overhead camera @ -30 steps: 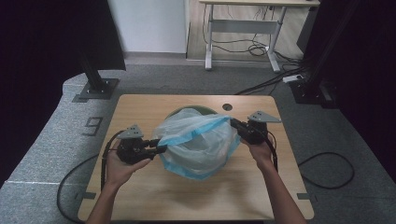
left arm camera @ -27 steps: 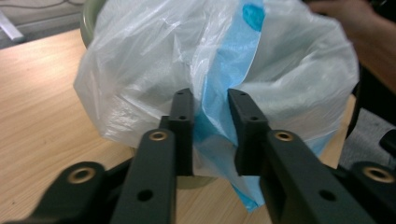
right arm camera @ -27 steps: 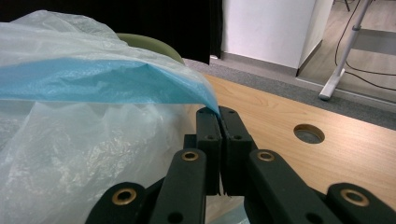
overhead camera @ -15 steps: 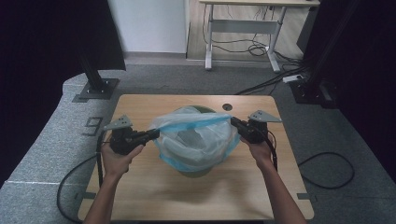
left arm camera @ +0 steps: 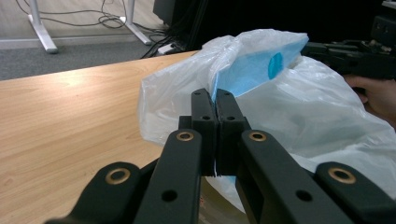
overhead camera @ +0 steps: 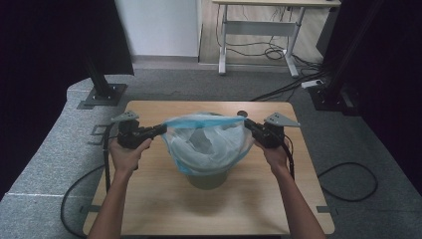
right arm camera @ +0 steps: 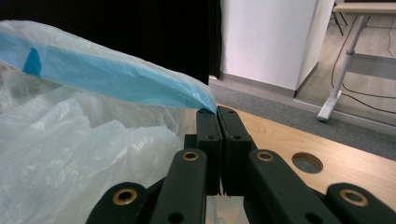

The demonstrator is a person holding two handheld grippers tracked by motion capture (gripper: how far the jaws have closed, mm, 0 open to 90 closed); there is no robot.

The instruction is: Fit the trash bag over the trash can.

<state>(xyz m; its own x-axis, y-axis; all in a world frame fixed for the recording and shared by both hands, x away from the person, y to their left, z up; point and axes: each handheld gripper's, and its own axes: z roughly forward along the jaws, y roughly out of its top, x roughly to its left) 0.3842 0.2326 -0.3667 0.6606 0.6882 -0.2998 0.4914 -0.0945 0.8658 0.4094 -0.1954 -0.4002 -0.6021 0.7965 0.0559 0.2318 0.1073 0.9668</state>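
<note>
I have a pale, see-through plastic bag (overhead camera: 206,142) with a blue rim stretched between my two grippers, over the middle of the wooden tabletop (overhead camera: 149,199). My left gripper (overhead camera: 161,129) has just been closing, and now its jaws are pressed together on the left edge of the bag; in the left gripper view the thin film is pinched between the two black jaws, with the blue band (left arm camera: 254,74) running away from them toward my other hand. My right gripper (overhead camera: 247,124) is clamped tight as well, holding the bag's right edge; in the right gripper view the blue band (right arm camera: 107,77) comes straight out of the closed jaws. The bag's mouth is pulled taut in a line from left to right between the grippers. The body of the bag hangs down over a round greenish bin (overhead camera: 208,178) that stands on the tabletop, just nearer to me than the mouth. A small round hole (right arm camera: 307,163) in the tabletop lies beyond my right gripper.
</note>
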